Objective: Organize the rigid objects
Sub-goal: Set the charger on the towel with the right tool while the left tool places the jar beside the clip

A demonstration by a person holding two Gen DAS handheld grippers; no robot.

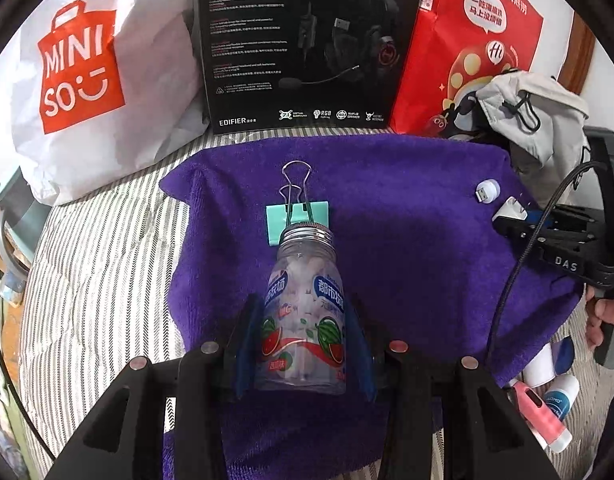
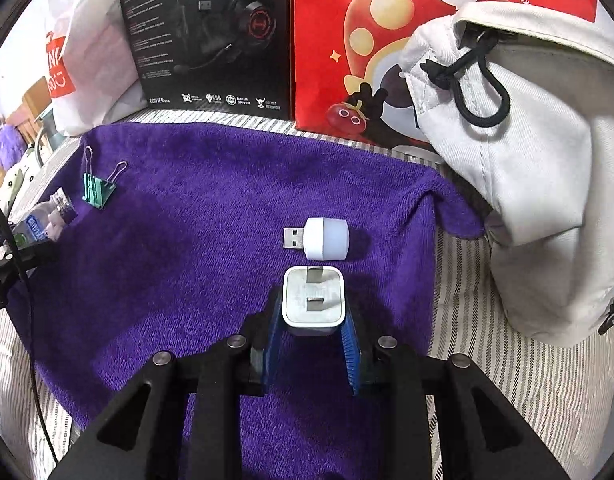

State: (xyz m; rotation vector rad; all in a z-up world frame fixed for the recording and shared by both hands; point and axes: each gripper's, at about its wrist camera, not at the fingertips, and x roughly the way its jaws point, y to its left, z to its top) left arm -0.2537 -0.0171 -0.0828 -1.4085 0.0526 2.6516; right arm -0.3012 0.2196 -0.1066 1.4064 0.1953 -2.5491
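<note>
My left gripper (image 1: 305,320) is shut on a clear plastic bottle (image 1: 305,312) with a watermelon label and no cap, held over the purple towel (image 1: 407,248). A mint-green binder clip (image 1: 297,220) lies on the towel just beyond the bottle's mouth. My right gripper (image 2: 313,320) is shut on a white plug adapter (image 2: 313,300), prongs facing away, low over the towel (image 2: 187,248). A small white USB light (image 2: 319,238) lies just ahead of the adapter. The right wrist view also shows the clip (image 2: 97,190) and the bottle (image 2: 47,220) at far left.
A black headset box (image 1: 307,40), a red paper bag (image 1: 467,48) and a white shopping bag (image 1: 87,80) stand behind the towel. A grey drawstring pouch (image 2: 527,160) slumps at the right. Small tubes and bottles (image 1: 547,400) lie on the striped sheet (image 1: 95,280).
</note>
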